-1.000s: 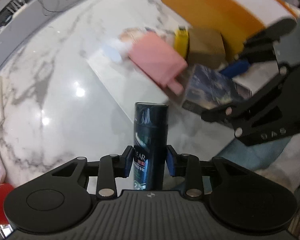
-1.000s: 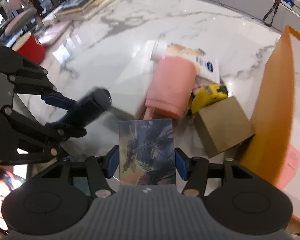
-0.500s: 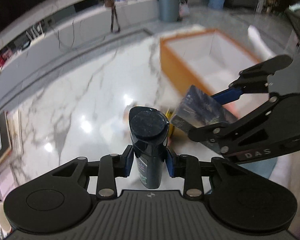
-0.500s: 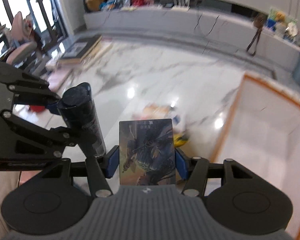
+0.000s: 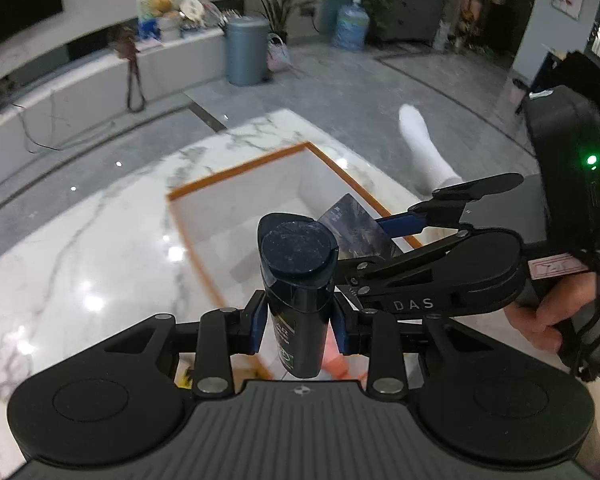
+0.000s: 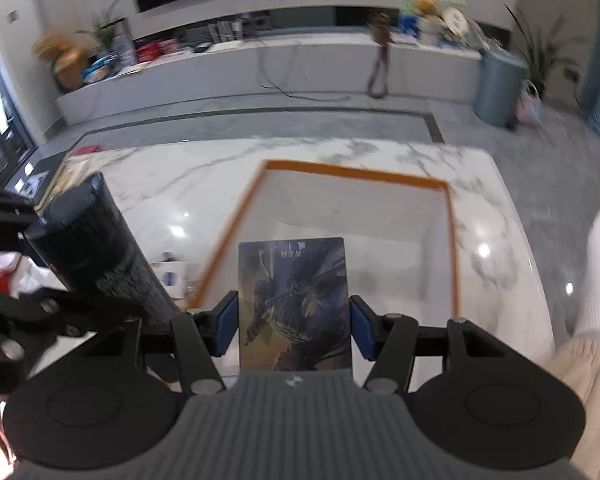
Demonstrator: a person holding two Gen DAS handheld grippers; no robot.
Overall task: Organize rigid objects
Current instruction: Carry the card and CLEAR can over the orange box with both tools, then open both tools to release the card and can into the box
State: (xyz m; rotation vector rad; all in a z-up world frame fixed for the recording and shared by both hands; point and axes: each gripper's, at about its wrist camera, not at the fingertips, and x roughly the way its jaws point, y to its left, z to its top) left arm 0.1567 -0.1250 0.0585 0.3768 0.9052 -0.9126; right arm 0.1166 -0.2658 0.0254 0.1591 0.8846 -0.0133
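Left gripper: its 2 blue pads are pressed against the sides of a dark navy plastic shampoo bottle, which stands upright between them, cap end toward the camera and clear of the table. Right gripper: its blue pads pinch the 2 edges of a flat rectangular box with dark blue and gold printed artwork, held face-up and level. In the left wrist view the right gripper sits just beside the bottle, a hand on its grip. Both held items are above the white marble tabletop, near the open orange-rimmed box with a white interior. A white-socked foot shows beyond the table edge.
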